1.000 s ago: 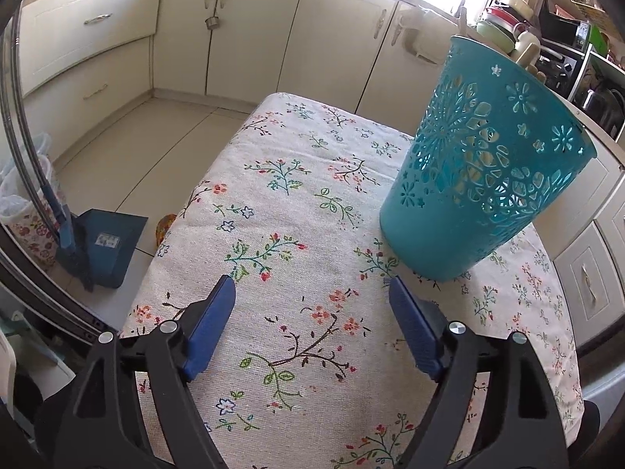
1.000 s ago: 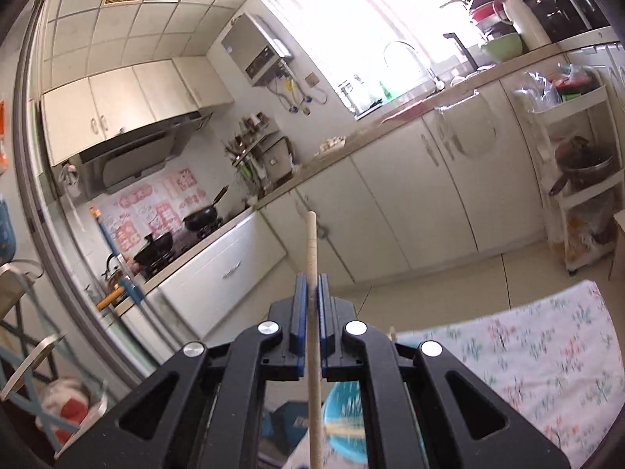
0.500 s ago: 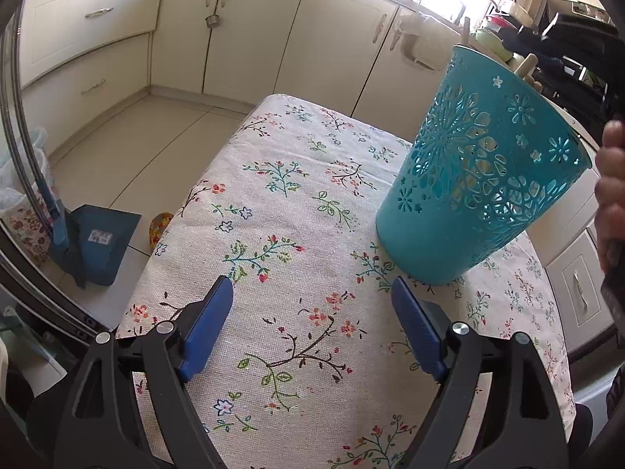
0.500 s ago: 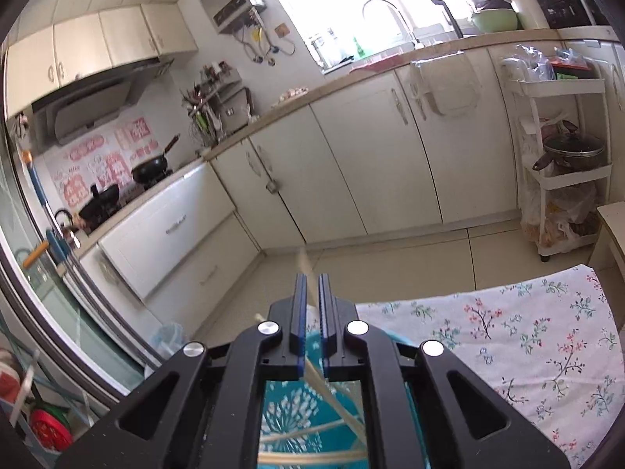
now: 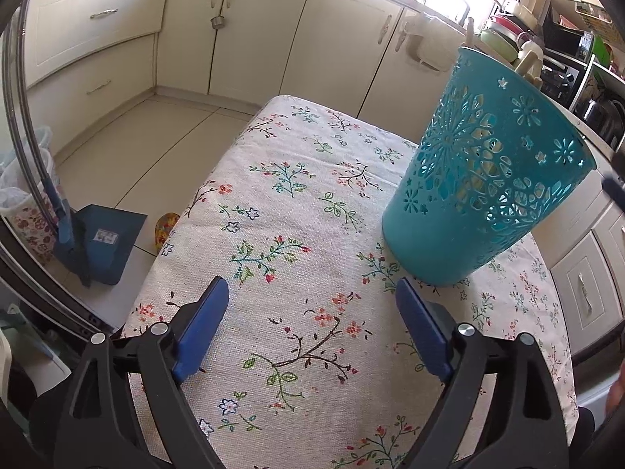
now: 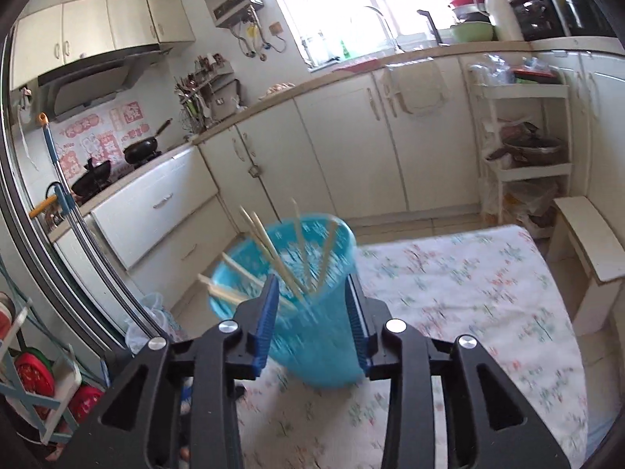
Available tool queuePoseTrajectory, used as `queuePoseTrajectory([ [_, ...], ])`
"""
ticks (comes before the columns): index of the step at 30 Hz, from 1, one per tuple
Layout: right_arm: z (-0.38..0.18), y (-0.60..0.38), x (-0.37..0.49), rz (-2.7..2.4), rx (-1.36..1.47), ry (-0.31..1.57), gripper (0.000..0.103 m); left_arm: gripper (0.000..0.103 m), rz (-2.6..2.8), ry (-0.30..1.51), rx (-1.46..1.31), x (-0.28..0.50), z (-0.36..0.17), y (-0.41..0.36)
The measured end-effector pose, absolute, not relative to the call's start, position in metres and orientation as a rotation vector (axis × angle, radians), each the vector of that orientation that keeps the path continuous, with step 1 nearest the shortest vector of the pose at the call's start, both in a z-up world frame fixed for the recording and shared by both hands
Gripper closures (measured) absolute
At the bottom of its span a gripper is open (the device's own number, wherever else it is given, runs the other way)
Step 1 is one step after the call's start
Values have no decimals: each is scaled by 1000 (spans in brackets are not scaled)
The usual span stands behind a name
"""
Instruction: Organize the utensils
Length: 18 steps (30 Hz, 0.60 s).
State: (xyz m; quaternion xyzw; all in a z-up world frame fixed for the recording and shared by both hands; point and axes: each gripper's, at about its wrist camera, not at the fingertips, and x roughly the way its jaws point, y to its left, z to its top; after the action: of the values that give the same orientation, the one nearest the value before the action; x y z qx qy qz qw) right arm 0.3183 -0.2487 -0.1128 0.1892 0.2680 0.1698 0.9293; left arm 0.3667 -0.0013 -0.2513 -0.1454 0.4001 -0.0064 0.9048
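A teal perforated plastic basket (image 5: 484,179) stands upright on the floral tablecloth (image 5: 289,203). In the right wrist view the same basket (image 6: 312,336) holds several pale wooden chopsticks (image 6: 273,258) leaning against its rim. My right gripper (image 6: 312,305) sits just in front of the basket; its jaws are opening and nothing is gripped between them. My left gripper (image 5: 312,312) hovers low over the cloth to the left of the basket, jaws opening wide, with only cloth between its blue pads (image 5: 203,320).
Cream kitchen cabinets (image 5: 242,31) line the walls behind the table. A blue dustpan (image 5: 101,242) stands on the floor at the left. A white shelf rack (image 6: 523,148) and a small stool (image 6: 586,234) stand right of the table.
My right gripper let go of the chopstick it held upright, dropped lower and tilted down toward the basket, and its jaws parted. The left gripper stayed put and widened slightly.
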Motion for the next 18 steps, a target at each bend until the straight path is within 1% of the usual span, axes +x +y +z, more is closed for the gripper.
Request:
queuePoseTrajectory([
  [3, -135, -254, 302, 306, 398, 604, 62, 17, -4, 827, -293, 366, -251, -2],
  [8, -172, -246, 290, 246, 356, 685, 58, 15, 14, 835, -276, 367, -251, -3],
  [11, -184, -241, 286, 239, 358, 727, 58, 14, 22, 841, -255, 367, -249, -3],
  [12, -185, -239, 282, 241, 354, 730, 55, 13, 20, 845, -242, 366, -247, -4],
  [13, -183, -238, 279, 242, 346, 726, 49, 13, 24, 850, -229, 363, -245, -4],
  [16, -169, -232, 268, 247, 327, 699, 39, 10, 41, 859, -222, 350, -233, -2],
  [18, -156, -230, 262, 256, 331, 686, 35, 8, 57, 845, -204, 337, -215, -2],
])
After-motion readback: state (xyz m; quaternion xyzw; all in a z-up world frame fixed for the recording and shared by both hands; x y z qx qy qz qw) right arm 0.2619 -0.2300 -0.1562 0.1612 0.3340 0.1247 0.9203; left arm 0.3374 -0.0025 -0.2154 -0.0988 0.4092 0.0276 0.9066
